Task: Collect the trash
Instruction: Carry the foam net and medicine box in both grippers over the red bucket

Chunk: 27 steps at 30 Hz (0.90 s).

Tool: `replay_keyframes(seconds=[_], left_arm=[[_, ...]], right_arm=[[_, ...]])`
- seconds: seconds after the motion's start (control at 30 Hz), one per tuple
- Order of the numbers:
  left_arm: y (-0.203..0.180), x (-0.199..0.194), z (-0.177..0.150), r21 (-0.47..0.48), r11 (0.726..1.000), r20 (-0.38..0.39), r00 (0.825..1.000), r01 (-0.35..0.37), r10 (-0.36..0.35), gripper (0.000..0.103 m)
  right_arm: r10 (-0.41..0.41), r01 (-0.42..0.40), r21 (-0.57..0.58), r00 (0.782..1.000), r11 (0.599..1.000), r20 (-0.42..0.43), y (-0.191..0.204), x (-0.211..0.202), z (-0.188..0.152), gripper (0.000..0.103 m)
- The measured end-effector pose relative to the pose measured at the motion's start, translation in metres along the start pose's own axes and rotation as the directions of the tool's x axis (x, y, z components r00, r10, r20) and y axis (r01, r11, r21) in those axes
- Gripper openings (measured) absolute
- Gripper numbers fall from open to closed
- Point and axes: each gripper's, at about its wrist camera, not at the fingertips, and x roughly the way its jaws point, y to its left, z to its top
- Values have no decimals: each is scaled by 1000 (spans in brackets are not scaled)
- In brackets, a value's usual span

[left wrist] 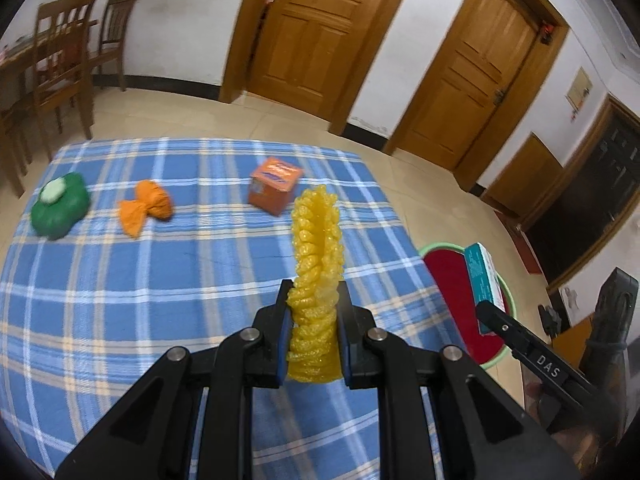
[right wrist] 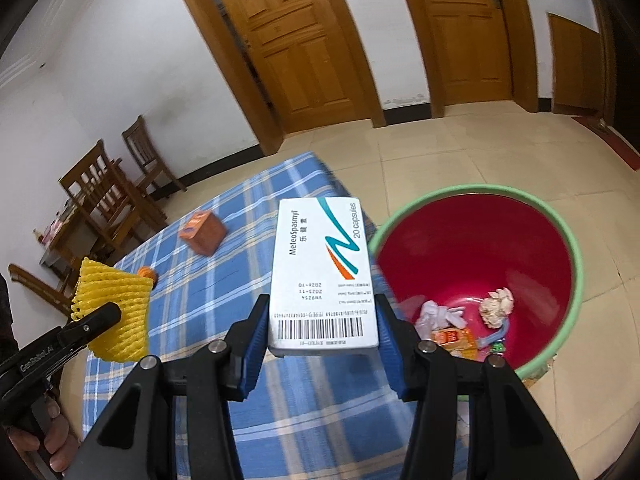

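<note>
Left wrist view: left gripper (left wrist: 313, 322) clenched on a yellow foam fruit net (left wrist: 316, 280), centre frame, above the blue plaid tablecloth (left wrist: 120, 300).
The net looks light, soft and crushable, so pinching its bunched lower end suits it.

Right wrist view: right gripper (right wrist: 320, 330) grasps a white cardboard capsule box (right wrist: 320, 276) by its long sides, left of the green-rimmed red bin (right wrist: 576, 264); it looks stiff and light.

Even, soft indoor light, no glare; strong fisheye bending with dark corners, slight motion blur throughout.
</note>
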Motion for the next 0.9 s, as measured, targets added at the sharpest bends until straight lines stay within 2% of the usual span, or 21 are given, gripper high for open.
replay_keyframes(seconds=[0.4, 0.9], left_arm=[[-64, 34, 12, 130, 989, -53, 996, 74, -68, 18], [-138, 93, 14, 256, 952, -133, 982, 166, -135, 18]], right_arm=[[-78, 76, 107, 997, 991, 12, -58, -6, 3, 53], [-128, 126, 209, 992, 970, -5, -117, -6, -3, 53]])
